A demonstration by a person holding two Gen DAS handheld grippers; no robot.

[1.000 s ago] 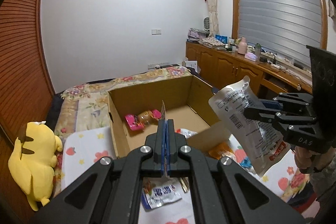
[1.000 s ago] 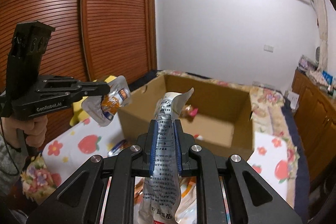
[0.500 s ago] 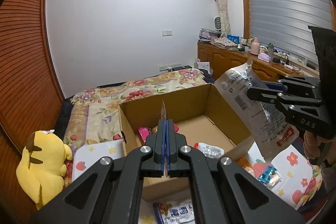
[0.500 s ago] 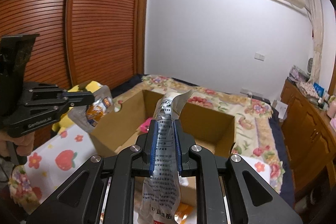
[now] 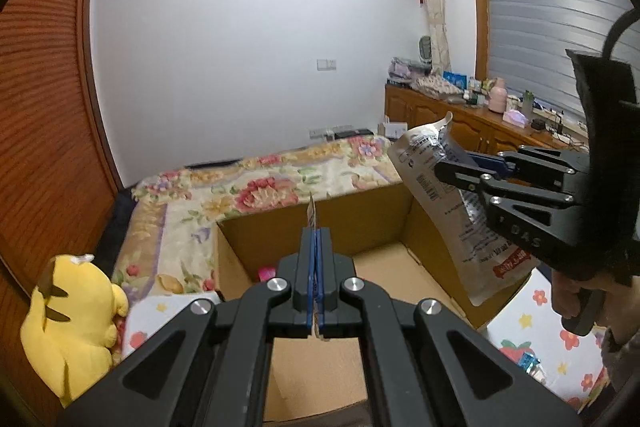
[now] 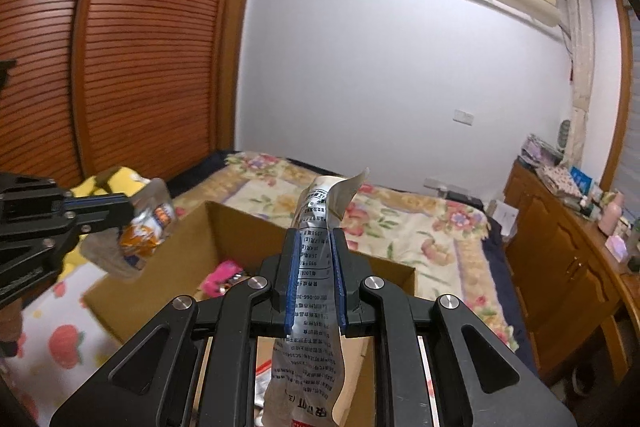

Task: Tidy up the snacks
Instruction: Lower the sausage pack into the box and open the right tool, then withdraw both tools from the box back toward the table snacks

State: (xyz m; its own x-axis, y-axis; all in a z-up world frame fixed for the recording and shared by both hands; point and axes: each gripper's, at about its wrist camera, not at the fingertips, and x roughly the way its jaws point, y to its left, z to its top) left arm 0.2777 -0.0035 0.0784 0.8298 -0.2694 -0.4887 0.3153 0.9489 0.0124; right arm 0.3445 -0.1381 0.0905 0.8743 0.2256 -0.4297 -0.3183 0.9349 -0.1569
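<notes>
Each tongs (image 5: pixel 316 239) (image 6: pixel 314 247) pinches a snack pouch (image 6: pixel 316 291) above the box (image 5: pixel 360 215).

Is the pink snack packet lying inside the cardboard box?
Yes, in the right wrist view the pink snack packet lies on the floor of the open cardboard box, below its brown walls.

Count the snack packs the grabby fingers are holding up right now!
2. The silver pouch is pinched in the right gripper; the small orange packet is pinched in the left gripper. More snacks lie in the cardboard box, partly hidden.
</notes>
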